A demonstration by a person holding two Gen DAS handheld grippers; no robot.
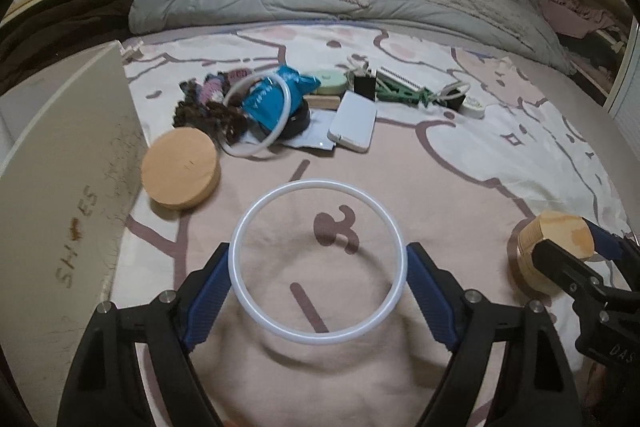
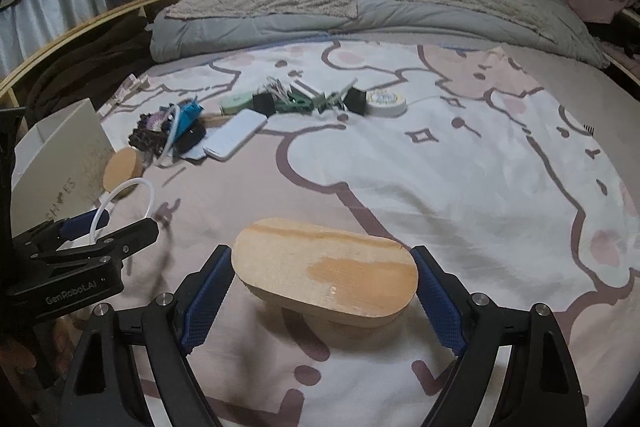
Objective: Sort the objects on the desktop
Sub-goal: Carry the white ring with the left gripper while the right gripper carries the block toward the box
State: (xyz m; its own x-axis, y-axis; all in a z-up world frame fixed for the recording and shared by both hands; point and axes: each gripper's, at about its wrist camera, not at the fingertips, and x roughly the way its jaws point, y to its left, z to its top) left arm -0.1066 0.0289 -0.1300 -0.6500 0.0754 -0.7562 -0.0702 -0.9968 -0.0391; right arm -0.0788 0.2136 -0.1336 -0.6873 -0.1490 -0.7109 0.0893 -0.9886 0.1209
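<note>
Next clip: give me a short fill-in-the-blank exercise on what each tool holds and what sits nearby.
1. The left tool holds a white ____ between its fingers.
2. The right tool grips a rounded block made of ____.
3. The round wooden disc lies beside a box lettered with the word ____.
4. A second white ring leans on the ____ packet in the pile.

Missing words: ring; wood; SHAPES; blue

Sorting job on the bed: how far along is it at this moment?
Early, it seems. Nothing is visibly sorted; the box interior is hidden. In hand: the left gripper grips a white ring, the right gripper an oval wooden block. Left: the round wooden disc, another ring, power bank and the clutter behind.
</note>
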